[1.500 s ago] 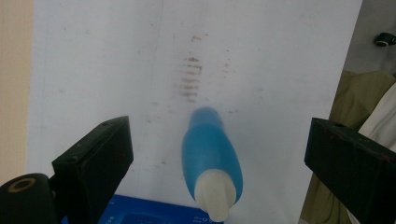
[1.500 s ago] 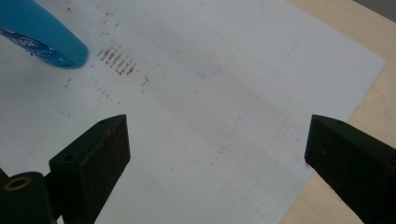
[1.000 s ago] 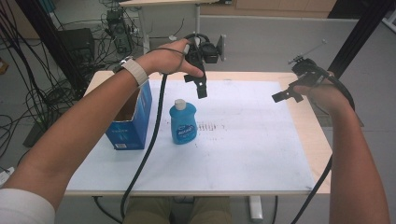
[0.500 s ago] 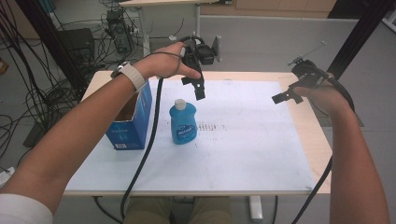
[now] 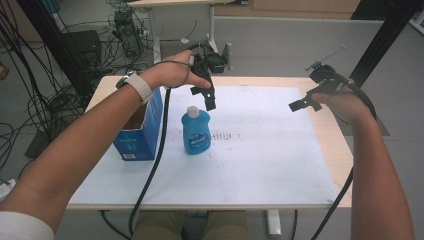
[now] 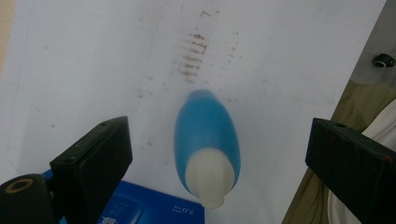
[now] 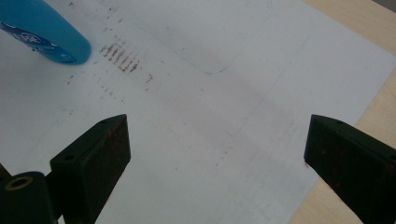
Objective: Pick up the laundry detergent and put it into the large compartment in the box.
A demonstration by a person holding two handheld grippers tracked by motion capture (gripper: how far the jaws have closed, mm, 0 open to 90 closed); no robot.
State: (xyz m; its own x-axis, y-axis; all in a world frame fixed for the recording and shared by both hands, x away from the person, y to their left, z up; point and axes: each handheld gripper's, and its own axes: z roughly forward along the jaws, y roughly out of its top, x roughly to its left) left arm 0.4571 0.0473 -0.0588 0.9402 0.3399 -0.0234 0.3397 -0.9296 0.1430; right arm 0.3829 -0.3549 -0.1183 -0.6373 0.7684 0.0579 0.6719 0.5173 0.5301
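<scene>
left gripper (image 5: 209,98) wide open above blue bottle (image 5: 196,131) | right gripper (image 5: 303,104) wide open, empty

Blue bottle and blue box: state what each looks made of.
Blue bottle: likely plastic, smooth and slightly glossy, translucent blue body with an opaque white cap and printed label. Blue box: probably printed cardboard, matte, with an open top showing a brown inner face and folded edges.

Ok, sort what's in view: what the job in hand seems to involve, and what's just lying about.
Job, judging by the aim:
- blue bottle, upright under the open left tool
- open right tool, hovering

Lying about:
- blue box
- white sheet with brown marks
</scene>
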